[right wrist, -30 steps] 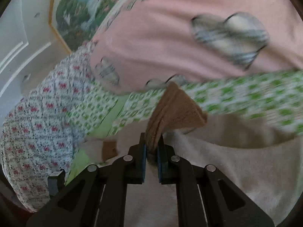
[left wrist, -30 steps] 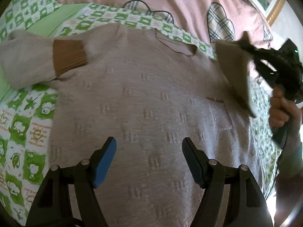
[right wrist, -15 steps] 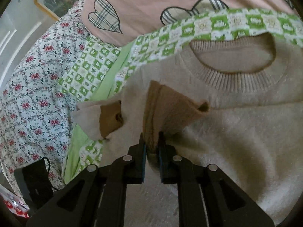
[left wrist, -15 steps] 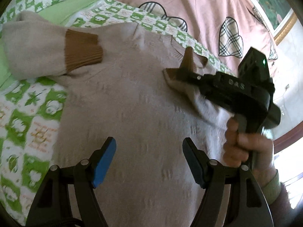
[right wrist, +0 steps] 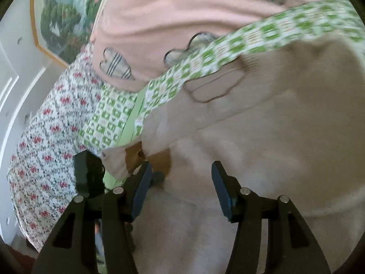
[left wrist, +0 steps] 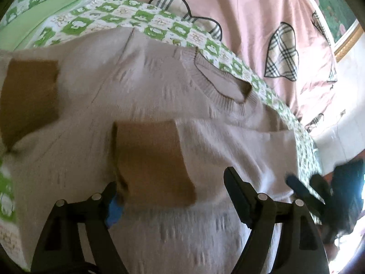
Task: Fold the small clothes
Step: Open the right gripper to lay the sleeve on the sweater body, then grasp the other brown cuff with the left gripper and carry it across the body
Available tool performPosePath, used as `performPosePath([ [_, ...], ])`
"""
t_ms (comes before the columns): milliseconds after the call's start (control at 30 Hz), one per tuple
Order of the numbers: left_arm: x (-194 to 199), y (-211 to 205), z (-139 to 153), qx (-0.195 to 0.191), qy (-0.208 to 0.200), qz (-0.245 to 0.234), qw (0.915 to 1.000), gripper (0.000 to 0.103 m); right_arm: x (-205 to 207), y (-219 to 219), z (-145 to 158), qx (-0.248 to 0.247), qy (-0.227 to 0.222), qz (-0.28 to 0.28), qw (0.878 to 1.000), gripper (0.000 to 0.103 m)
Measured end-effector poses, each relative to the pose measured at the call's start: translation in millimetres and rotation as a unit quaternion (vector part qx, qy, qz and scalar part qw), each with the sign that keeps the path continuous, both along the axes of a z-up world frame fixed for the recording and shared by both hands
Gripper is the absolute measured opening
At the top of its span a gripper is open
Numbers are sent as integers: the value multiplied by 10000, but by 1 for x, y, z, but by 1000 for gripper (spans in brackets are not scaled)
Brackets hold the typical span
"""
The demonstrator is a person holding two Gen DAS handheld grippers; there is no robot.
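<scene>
A beige knit sweater [left wrist: 159, 96] lies face up on the green checked sheet [left wrist: 109, 18], neck opening [left wrist: 223, 86] toward the far side. One sleeve is folded across its chest, and its brown cuff [left wrist: 152, 159] lies flat just ahead of my open left gripper [left wrist: 173, 189], close to the left fingertip. The other brown cuff [left wrist: 29, 96] lies at the left. My right gripper [right wrist: 181, 182] hovers over the sweater [right wrist: 273, 148], its jaws opening with nothing between them. In the left wrist view the right gripper [left wrist: 303, 189] shows blurred at the sweater's right edge.
A pink quilt with plaid hearts [left wrist: 251, 22] covers the bed beyond the sweater. Floral fabric [right wrist: 45, 137] hangs at the bed's left side. A framed picture [right wrist: 63, 18] is on the white wall. A black part of the other gripper [right wrist: 87, 173] sits left of my right fingers.
The right gripper carried the sleeve's brown cuff across the chest, let it go and drew back to the right, jaws parting. The left gripper moved in closer to the laid-down cuff.
</scene>
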State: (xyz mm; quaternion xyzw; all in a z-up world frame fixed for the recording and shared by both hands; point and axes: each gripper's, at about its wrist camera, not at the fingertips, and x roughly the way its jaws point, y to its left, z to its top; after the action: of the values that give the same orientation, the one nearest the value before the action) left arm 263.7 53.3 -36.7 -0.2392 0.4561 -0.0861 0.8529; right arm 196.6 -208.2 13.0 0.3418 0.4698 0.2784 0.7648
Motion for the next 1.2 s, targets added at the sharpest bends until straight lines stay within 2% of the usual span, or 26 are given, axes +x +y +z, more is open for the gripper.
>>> performPosePath([
  [33, 2, 0, 1, 27, -87, 9, 10000, 70, -5, -9, 0, -39, 12, -121, 9999, 56],
  [67, 5, -2, 1, 69, -172, -40, 9998, 47, -12, -21, -1, -106, 26, -293, 9995, 56],
  [100, 5, -3, 1, 75, -181, -125, 9997, 10, -17, -30, -1, -142, 40, -416, 9990, 56],
  [133, 7, -7, 0, 115, -130, -228, 9996, 4, -21, -39, -2, -167, 49, -550, 9983, 56],
  [200, -2, -7, 11, 412, -307, -178, 9985, 6, -26, -56, -2, -252, 63, -820, 9963, 56],
  [300, -21, 12, 34, 473, -865, 97, 9951, 6, -29, -83, 4, -590, -29, -1121, 9919, 56],
  [333, -21, 19, 34, 519, -910, 195, 9943, 6, -29, -92, 5, -802, -44, -1259, 9888, 56],
  [467, -14, 39, 14, 408, -417, 210, 9981, 6, -11, -117, -4, -1369, 160, -1547, 9783, 56],
  [600, -18, 36, 11, 489, -447, 232, 9975, 6, 20, -125, -22, -1657, 389, -1492, 9740, 56],
  [733, -20, 40, 3, 393, -332, 262, 9983, 6, 53, -115, -47, -1977, 745, -1177, 9703, 56],
  [800, -23, 40, 1, 423, -302, 236, 9984, 6, 61, -111, -55, -2050, 779, -1035, 9702, 56],
  [867, -23, 35, 2, 431, -320, 179, 9984, 6, 67, -106, -53, -2125, 656, -785, 9718, 8],
  [1000, -22, 20, 10, 355, -494, -40, 9981, 6, 67, -116, -30, -2313, 329, -872, 9684, 8],
  [1100, -17, 11, 3, 612, -433, -92, 9971, 6, 70, -117, -39, -2497, 428, -779, 9642, 7],
  [1200, -17, 20, -5, 470, -321, -31, 9984, 8, 70, -116, -54, -2623, 551, -670, 9611, 8],
])
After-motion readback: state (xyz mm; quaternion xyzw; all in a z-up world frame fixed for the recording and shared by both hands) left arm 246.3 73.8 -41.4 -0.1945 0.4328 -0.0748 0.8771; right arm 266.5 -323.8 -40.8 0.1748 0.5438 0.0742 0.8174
